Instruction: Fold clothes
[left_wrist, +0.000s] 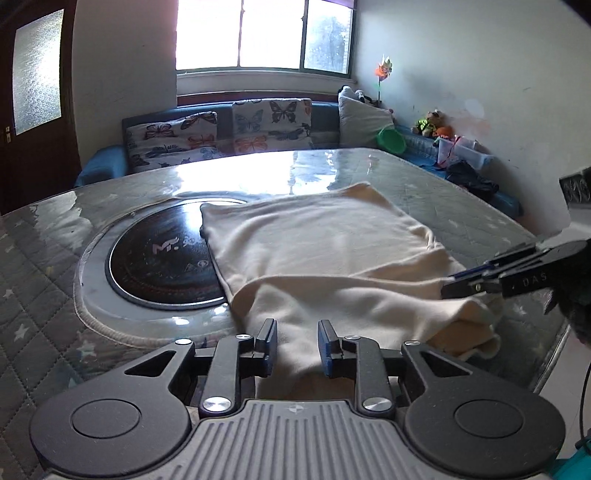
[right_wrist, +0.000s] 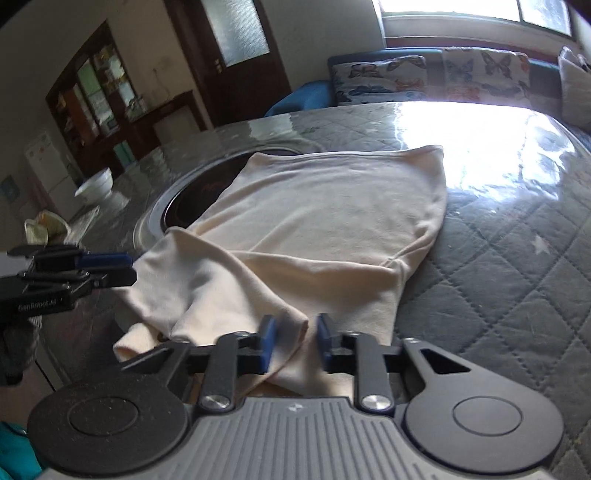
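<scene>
A cream garment (left_wrist: 317, 236) lies partly folded on the counter (left_wrist: 369, 166). Both grippers, left (left_wrist: 297, 345) and right (right_wrist: 293, 341), hover with fingers parted, empty. The rumpled near edge likely needs gripping.

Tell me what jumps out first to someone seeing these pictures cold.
The cream garment dominates, spread across the middle of the quilted table, its near end rumpled and its far corner overlapping the round black hotplate set in the tabletop. Both grippers sit at the near edge with jaws open: the left gripper over the cloth and the right gripper straddling a fold.
</scene>
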